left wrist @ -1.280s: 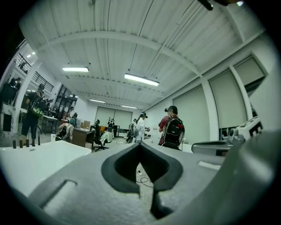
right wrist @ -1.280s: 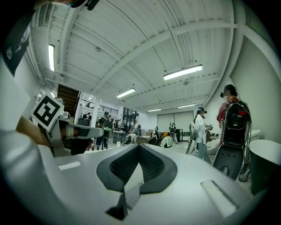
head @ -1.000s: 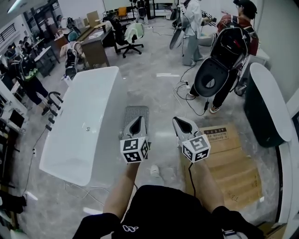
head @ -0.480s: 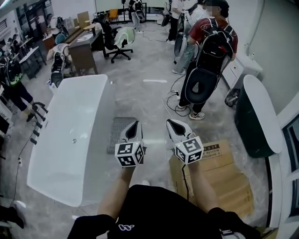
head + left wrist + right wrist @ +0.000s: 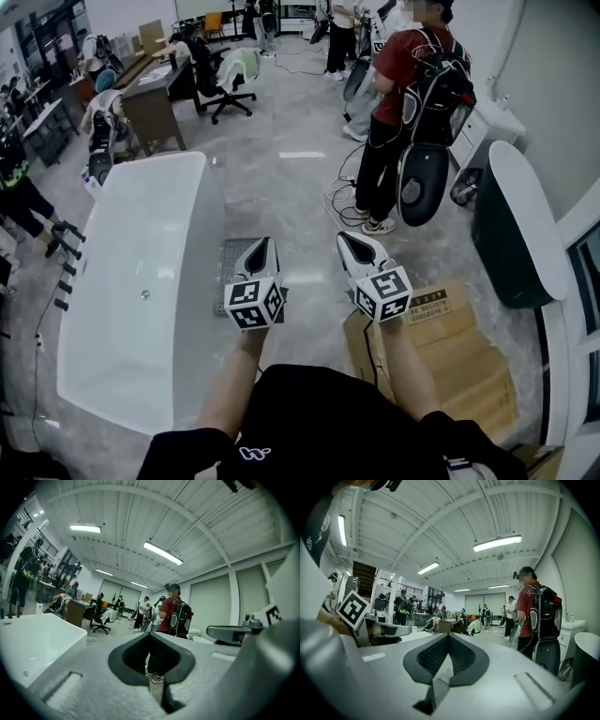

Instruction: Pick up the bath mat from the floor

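Note:
The grey bath mat (image 5: 231,263) lies flat on the floor beside the white bathtub (image 5: 131,281); most of it is hidden behind my left gripper. My left gripper (image 5: 262,246) hovers above the mat, held about level, jaws shut and empty. My right gripper (image 5: 348,240) is held level to the right of the mat, over bare floor, also shut with nothing in it. In the left gripper view the gripper (image 5: 150,636) points across the room, jaws together. In the right gripper view the gripper (image 5: 447,637) looks the same. The mat shows in neither gripper view.
A person in a red shirt with a backpack (image 5: 405,103) stands on the floor ahead, near cables. A flattened cardboard box (image 5: 450,347) lies under my right arm. A dark green tub with a white rim (image 5: 518,225) stands at the right. Desks and chairs fill the back.
Both grippers have come forward together, still shut. The mat was ahead of the left gripper and now sits under it. The person in red has stepped left.

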`<action>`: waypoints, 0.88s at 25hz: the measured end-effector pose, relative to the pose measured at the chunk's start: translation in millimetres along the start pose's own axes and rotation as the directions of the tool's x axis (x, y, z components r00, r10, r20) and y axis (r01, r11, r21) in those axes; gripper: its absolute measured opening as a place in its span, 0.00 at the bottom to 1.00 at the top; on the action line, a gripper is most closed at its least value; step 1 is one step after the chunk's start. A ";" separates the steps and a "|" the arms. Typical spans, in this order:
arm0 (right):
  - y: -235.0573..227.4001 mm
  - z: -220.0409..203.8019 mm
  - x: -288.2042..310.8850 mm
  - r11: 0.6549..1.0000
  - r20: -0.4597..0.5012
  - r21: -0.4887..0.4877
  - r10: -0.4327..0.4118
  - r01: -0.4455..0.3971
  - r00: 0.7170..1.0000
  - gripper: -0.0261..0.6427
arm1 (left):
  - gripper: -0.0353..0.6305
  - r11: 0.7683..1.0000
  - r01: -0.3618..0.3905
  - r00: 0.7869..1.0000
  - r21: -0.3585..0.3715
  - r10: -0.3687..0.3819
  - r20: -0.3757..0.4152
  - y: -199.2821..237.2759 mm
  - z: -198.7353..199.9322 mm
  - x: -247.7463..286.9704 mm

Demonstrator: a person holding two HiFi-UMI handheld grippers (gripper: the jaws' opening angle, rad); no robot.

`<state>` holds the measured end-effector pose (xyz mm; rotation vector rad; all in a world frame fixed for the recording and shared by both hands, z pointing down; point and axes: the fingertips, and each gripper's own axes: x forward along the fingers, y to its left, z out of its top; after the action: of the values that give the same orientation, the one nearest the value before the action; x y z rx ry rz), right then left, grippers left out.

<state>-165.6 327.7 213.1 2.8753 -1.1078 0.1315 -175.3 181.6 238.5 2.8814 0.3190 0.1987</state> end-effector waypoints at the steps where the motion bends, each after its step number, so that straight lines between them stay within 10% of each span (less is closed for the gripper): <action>1: -4.2 -3.4 1.7 1.000 -0.008 -0.001 -0.005 0.005 1.000 0.05 | 0.05 1.000 0.003 1.000 0.001 -0.003 -0.001 1.1 -0.7 4.9; 12: -74.5 -39.5 23.0 0.986 -0.080 0.096 -0.126 0.133 0.989 0.05 | 0.05 1.000 -0.012 0.999 -0.011 0.011 -0.030 14.7 -11.1 47.1; 22: -126.2 -25.7 165.1 0.992 -0.012 0.116 0.042 -0.041 0.999 0.05 | 0.05 0.990 -0.144 0.990 0.011 0.144 0.006 76.7 15.2 141.0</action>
<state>39.5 313.2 252.3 2.9471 -1.1960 0.2253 -21.3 138.1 257.9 2.9168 0.1116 0.2149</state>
